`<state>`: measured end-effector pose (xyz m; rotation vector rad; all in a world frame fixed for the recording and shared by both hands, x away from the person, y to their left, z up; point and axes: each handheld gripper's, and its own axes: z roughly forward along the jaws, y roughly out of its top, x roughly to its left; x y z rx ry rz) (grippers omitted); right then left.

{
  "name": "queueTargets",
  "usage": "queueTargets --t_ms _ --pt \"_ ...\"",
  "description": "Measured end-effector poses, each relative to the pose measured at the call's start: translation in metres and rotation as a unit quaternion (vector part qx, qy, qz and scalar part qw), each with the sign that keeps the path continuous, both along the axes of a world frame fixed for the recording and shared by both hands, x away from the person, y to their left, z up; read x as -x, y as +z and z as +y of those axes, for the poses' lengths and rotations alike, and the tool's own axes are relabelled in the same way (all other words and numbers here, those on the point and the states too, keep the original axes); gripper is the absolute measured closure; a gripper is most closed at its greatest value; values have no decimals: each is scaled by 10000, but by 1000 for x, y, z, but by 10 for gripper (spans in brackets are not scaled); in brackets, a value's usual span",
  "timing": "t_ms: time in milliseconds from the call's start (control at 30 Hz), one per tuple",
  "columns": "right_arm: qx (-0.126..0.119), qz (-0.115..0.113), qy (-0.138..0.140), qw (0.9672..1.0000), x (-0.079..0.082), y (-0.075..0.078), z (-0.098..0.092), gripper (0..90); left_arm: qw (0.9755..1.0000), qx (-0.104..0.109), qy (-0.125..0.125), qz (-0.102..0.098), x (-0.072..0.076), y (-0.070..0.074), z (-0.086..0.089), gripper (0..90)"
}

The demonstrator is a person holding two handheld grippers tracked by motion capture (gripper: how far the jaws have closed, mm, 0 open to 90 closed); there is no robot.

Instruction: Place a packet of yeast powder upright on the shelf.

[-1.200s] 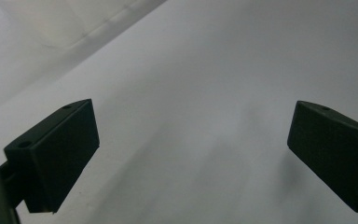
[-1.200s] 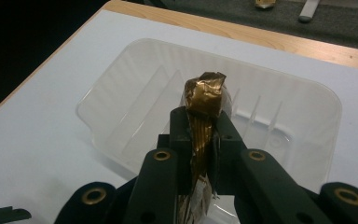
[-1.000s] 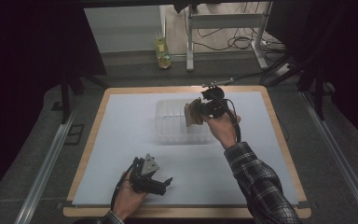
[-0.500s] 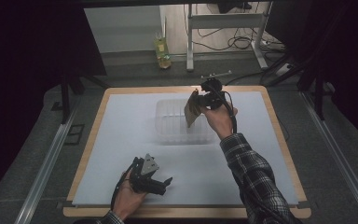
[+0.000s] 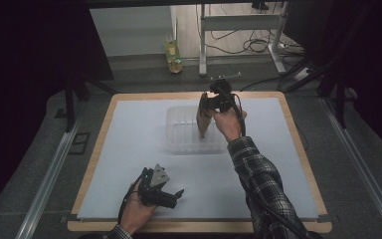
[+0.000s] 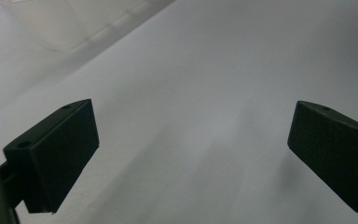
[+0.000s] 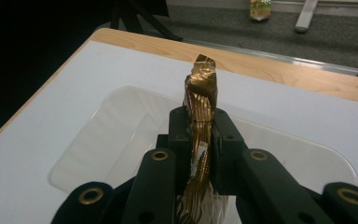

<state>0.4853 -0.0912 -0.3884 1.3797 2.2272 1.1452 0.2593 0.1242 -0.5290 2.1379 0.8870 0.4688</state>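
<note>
A white mat point(image 5: 129, 149) covers the wooden table point(image 5: 298, 144), and a clear plastic tub point(image 5: 181, 130) sits on it toward the far side. Above the tub's right part, the right gripper point(image 7: 200, 122) pinches a crinkled gold foil packet point(image 7: 200, 88), creased, shiny, standing on edge between the pressed pads. Well nearer than the tub, the left gripper point(image 6: 191, 140) rests low over the mat, jaws spread with nothing between them.

I can read no text, label, brand, number or sign anywhere here. The crinkled gold foil packet point(image 7: 200, 112) pinched in my right gripper point(image 7: 200, 135) shows only bare creased foil, and the label on the yellow-green bottle point(image 5: 174, 55) standing on the floor beyond the table is too small to make out.
</note>
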Motion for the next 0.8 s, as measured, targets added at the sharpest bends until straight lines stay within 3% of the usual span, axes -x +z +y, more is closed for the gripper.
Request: queueTargets --t_ms 233,533,667,800 --pt "-110 99 -93 9998 -7 -8 0 811 10000 0 -3 17 0 0 0 17" --pt "-172 15 -170 9997 -17 -16 4 800 10000 -18 -30 25 0 -1 -1 17" --pt "-112 -52 -152 9998 -19 -15 4 749 10000 -2 -26 18 0 0 0 17" --pt "-49 -168 -129 9998 -19 -16 1 637 10000 10 -18 8 0 0 0 17"
